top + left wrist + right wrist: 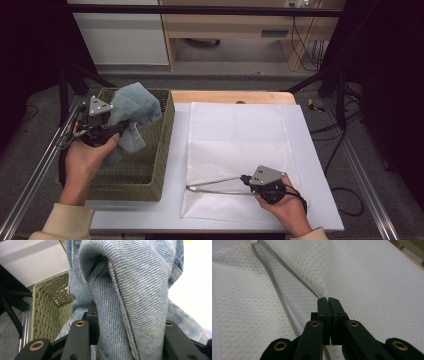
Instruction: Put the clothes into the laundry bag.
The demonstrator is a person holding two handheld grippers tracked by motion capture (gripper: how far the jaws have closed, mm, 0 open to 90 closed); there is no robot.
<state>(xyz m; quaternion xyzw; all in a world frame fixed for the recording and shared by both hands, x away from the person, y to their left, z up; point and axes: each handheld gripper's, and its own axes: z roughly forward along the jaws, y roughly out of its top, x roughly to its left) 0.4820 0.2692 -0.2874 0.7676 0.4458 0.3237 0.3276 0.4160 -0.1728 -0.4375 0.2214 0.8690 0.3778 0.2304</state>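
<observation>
Up close, the denim garment [130, 290] is pale blue, bunched, seam-stitched.

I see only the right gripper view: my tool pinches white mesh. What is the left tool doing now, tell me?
Observer: The left tool grips a blue denim garment above a woven basket.
Operator: Where is this basket from my bag?
Observer: It stands left of the mesh bag, with a strip of table between them.
Operator: Is the denim fully out?
Observer: No, its lower fold hangs over the basket's inside.
</observation>
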